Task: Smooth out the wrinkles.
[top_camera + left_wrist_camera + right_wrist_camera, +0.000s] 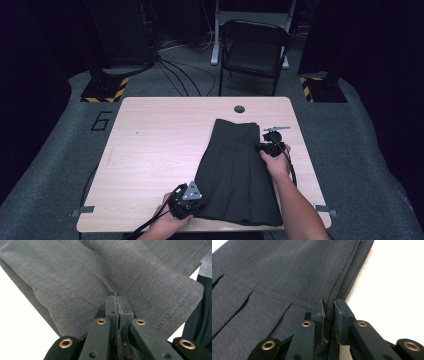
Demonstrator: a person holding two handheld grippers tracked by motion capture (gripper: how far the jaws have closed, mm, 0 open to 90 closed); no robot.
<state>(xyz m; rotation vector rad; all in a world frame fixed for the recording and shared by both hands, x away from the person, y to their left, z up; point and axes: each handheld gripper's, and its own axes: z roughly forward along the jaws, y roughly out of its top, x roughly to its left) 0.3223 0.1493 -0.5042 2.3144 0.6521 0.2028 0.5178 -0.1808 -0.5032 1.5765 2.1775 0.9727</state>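
On the desk point(150, 150), seen from the high view, we have a dark pleated skirt point(235, 172) lying flat toward the right side, waistband away from us and hem near our edge. Our left hand-held gripper point(192, 207) sits at the hem's near-left corner, our right hand-held gripper point(265, 147) at the skirt's right edge just below the waistband.

From the left gripper view, the left hand-held gripper point(116, 300) has its jaws pressed together on a thin pinch of the skirt point(75, 277), the cloth puckering toward them, so this grip looks secure.

From the right gripper view, the right hand-held gripper point(329, 305) straddles the folded edge of the skirt point(287, 272) beside the waistband seam; a narrow gap remains, and we judge the pads are not yet pressing the cloth.

To do this step well, we should finish closing the right side on all layers of that edge before lifting, then raise both grips evenly so the pleats stay aligned.
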